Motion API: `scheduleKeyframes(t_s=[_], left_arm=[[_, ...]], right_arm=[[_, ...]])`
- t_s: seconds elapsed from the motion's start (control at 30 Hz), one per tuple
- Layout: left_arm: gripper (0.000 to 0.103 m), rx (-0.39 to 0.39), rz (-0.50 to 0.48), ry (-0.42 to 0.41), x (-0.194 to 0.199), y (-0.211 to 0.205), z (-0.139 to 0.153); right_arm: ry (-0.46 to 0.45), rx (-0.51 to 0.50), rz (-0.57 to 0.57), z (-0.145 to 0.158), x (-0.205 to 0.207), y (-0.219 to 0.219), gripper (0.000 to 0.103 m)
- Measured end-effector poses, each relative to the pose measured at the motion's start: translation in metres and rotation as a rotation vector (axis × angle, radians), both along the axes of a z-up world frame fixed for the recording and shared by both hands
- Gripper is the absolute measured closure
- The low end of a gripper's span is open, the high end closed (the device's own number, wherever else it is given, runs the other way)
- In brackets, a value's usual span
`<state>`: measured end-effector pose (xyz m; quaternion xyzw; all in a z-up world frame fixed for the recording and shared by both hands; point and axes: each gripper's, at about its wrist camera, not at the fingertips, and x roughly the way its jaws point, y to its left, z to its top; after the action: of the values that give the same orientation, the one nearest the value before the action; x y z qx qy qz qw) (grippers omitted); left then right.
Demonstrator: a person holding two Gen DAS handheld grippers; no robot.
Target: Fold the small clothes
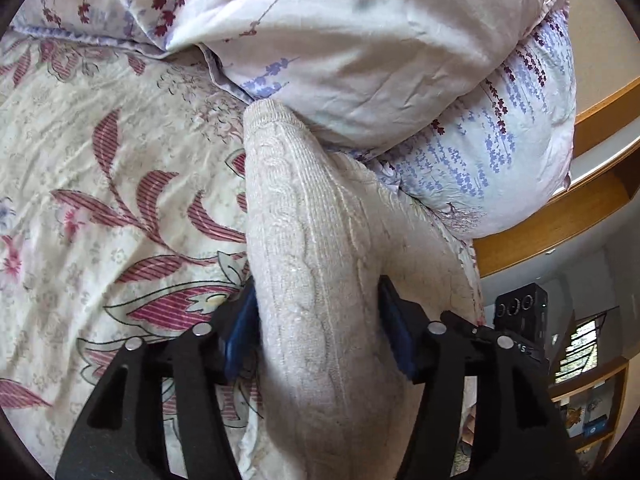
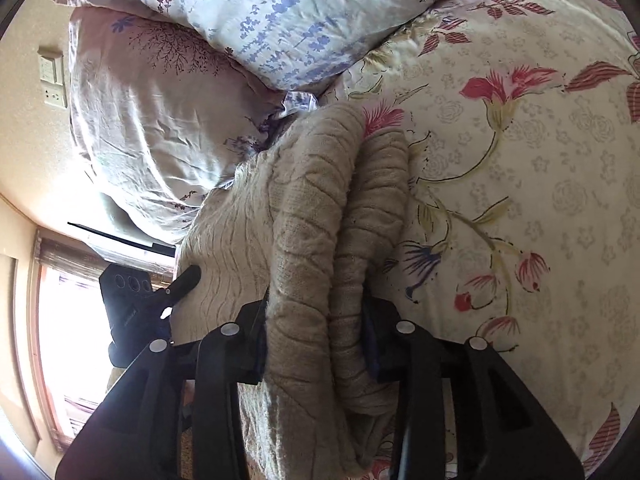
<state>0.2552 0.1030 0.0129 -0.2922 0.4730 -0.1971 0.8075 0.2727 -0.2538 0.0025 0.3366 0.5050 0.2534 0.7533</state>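
A beige cable-knit sweater (image 1: 316,248) lies on a floral bedsheet (image 1: 100,200). My left gripper (image 1: 316,320) is shut on a thick fold of it, the knit bulging between the blue pads. In the right wrist view the same sweater (image 2: 304,216) is bunched into two rolled folds, and my right gripper (image 2: 316,320) is shut on them. The left gripper (image 2: 176,288) also shows there, at the sweater's left edge. The right gripper's camera body (image 1: 520,316) shows in the left wrist view.
Pillows with lavender print (image 1: 400,60) (image 2: 260,12) lie just beyond the sweater. A wooden headboard shelf (image 1: 560,216) stands at the right. A window (image 2: 68,320) and a wall switch (image 2: 52,80) are at the left.
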Motion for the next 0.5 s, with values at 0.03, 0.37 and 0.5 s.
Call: scheduleKeyframes(t_s=[0.03, 0.37, 0.5], left_arm=[[0.031, 0.059, 0.026, -0.027, -0.005, 0.003, 0.008], [0.01, 0.556, -0.015, -0.336, -0.055, -0.064, 0.073], [0.01, 0.628, -0.056, -0.289, -0.047, -0.089, 0.057]], right_arm=[[0.003, -0.023, -0.013, 0.004, -0.002, -0.002, 0.055], [-0.113, -0.123, -0.151, 0.049, 0.011, -0.012, 0.054], [-0.065, -0.092, -0.153, 0.031, 0.019, -0.006, 0.083]])
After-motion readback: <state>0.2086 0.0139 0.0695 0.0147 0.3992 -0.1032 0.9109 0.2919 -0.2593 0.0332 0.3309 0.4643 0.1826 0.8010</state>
